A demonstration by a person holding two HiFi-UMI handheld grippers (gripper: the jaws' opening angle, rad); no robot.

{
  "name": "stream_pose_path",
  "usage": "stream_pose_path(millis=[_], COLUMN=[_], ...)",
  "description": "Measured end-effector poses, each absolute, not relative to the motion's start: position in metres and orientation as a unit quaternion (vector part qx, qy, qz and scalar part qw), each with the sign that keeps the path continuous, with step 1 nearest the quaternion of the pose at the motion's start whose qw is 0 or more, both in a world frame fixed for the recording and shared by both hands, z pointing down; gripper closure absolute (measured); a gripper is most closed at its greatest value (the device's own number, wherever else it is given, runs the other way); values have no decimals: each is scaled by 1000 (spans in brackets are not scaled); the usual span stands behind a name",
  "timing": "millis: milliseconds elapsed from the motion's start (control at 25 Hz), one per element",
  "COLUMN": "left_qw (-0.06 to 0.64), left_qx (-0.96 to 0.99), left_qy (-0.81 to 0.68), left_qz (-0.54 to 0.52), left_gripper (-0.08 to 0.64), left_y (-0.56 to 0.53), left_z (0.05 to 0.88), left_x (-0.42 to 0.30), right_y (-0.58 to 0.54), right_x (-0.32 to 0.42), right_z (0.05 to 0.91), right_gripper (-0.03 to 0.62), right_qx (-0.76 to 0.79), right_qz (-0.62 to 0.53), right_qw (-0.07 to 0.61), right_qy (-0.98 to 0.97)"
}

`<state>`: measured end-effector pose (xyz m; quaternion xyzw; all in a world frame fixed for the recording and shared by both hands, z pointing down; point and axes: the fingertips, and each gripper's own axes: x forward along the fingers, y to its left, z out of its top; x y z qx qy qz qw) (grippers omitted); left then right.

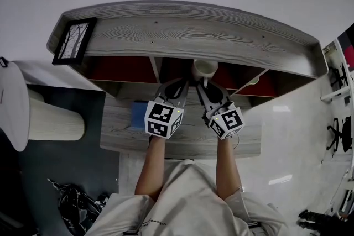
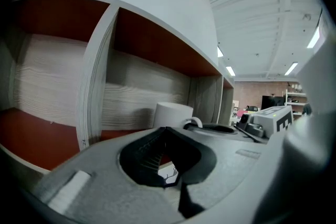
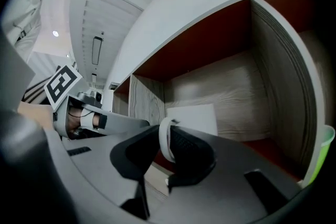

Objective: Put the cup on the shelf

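Head view shows both forearms stretched forward and roughly parallel from the person's torso toward the shelf (image 1: pixel 188 33). Each hand holds a gripper whose marker cube faces the camera. The left gripper (image 1: pixel 178 87) and the right gripper (image 1: pixel 203 85) angle inward, so their tips come close together just below the cup (image 1: pixel 204 69). The cup is white and sits at the mouth of the shelf's middle compartment, under the wood-grain top board. Left gripper view shows the left gripper (image 2: pixel 165 131) with its black pads meeting at the tips and nothing between them; it is closed and empty. It lies just beside the cup (image 2: pixel 173 113) and points into a red-lined compartment, with the upright divider (image 2: pixel 94 76) to its left. Right gripper view shows the right gripper (image 3: pixel 167 136) clamped on the cup's handle (image 3: pixel 165 139). The white handle loop stands upright between the two dark pads, and the cup (image 3: pixel 193 119) body lies directly beyond, inside a compartment with a wood-grain back wall. The gripper body hides the cup's base in both gripper views, so contact with the compartment floor cannot be confirmed. A green object (image 3: pixel 325 149) stands at the right edge of that view. On the shelf top, at its left end, a picture frame (image 1: pixel 74 40) leans.
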<state>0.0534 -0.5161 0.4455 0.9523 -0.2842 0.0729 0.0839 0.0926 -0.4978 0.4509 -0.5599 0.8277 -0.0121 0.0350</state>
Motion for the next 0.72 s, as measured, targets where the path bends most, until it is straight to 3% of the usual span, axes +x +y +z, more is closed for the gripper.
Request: stream_pose_path(millis=[720], left_qw=[86], left_qx=[947], left_qy=[-303], left_qz=[69], left_gripper=[549], left_y=[-496], left_z=[443], left_x=[37], right_y=[-475], right_x=[104], right_z=[444], right_gripper=[495], right_qx=[-594], right_qz=[-4], right_qw=[34], right_qy=[804])
